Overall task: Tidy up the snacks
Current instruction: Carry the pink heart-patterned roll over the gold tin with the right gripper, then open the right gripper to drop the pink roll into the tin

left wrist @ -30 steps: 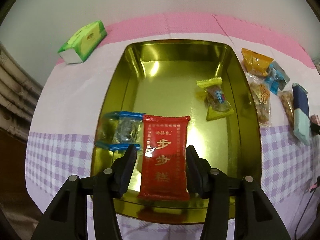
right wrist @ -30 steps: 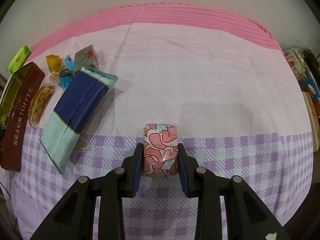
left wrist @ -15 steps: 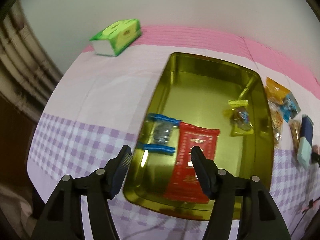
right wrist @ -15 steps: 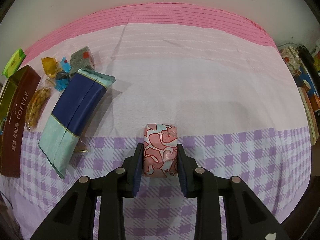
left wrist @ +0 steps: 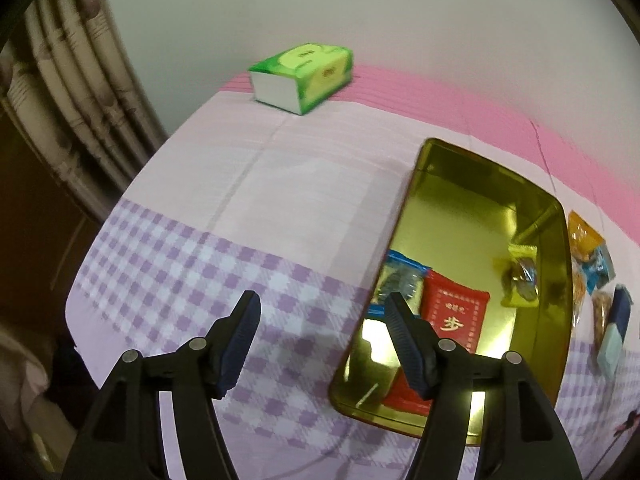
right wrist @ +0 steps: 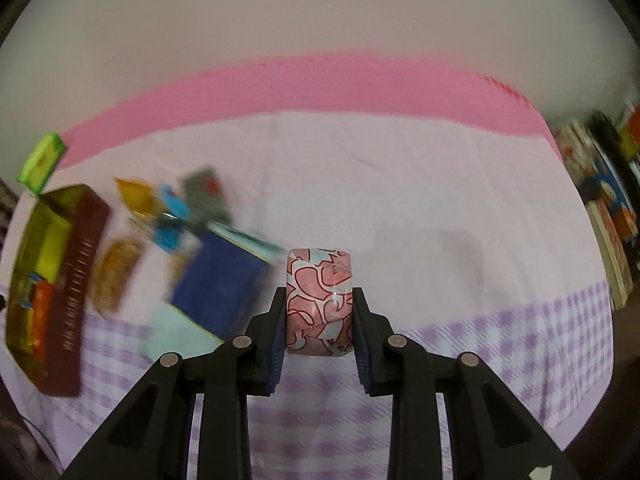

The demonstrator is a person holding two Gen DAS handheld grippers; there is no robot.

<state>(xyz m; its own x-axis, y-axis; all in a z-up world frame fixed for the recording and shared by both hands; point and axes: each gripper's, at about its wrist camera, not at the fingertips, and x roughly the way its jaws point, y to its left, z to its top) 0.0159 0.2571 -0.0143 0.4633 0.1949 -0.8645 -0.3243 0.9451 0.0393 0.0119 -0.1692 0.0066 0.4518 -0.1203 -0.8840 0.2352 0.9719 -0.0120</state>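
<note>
Table under a pink and purple-checked cloth; directly on it, a green tissue pack at the far edge, a gold tin, loose snack packets and a blue pouch beside it.

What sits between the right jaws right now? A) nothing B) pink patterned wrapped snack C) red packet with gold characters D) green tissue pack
B: the right gripper has its jaws pressed on both sides of the pink patterned wrapped snack, which sits above the cloth in the right wrist view.
</note>
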